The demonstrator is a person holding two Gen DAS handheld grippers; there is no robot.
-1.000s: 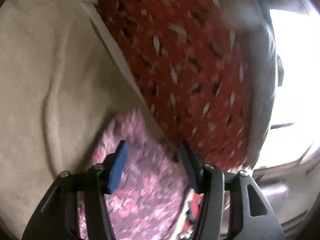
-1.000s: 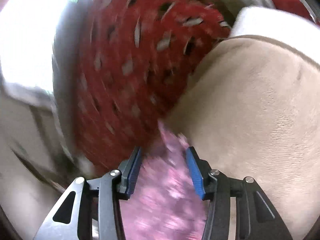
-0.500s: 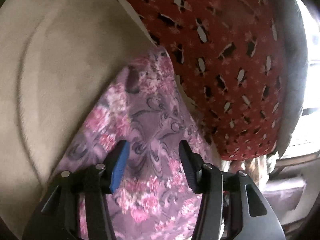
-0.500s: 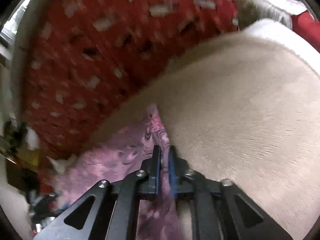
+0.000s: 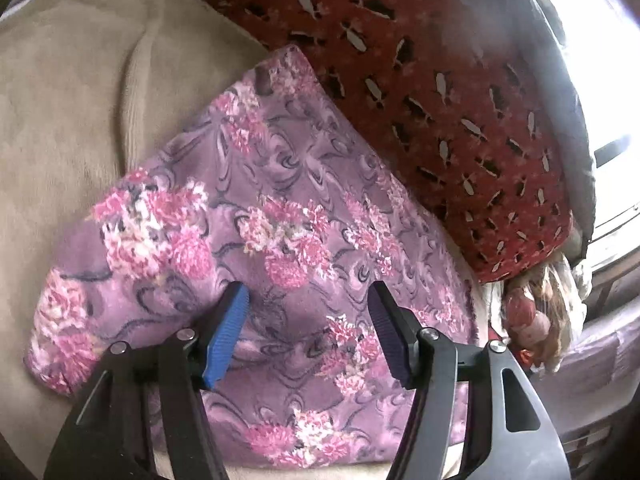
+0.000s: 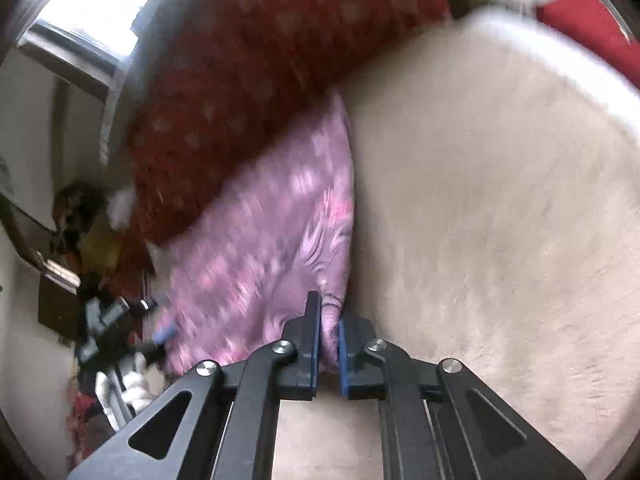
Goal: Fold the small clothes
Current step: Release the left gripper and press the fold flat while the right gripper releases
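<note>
Left gripper (image 5: 306, 312), its jaws just widened, parted over a purple floral cloth (image 5: 280, 216) spread on beige blanket (image 5: 80, 100), red patterned cushion (image 5: 440, 100) far right.

Red patterned cushion (image 5: 440, 92) beside beige blanket (image 5: 72, 100); bright window (image 6: 104, 4) beyond.

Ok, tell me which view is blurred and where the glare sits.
Left wrist view: sharp on the purple floral cloth, window glare blown out at the right edge. Right wrist view: motion-smeared, the red patterned cushion loses its print, and glare sits top left.
</note>
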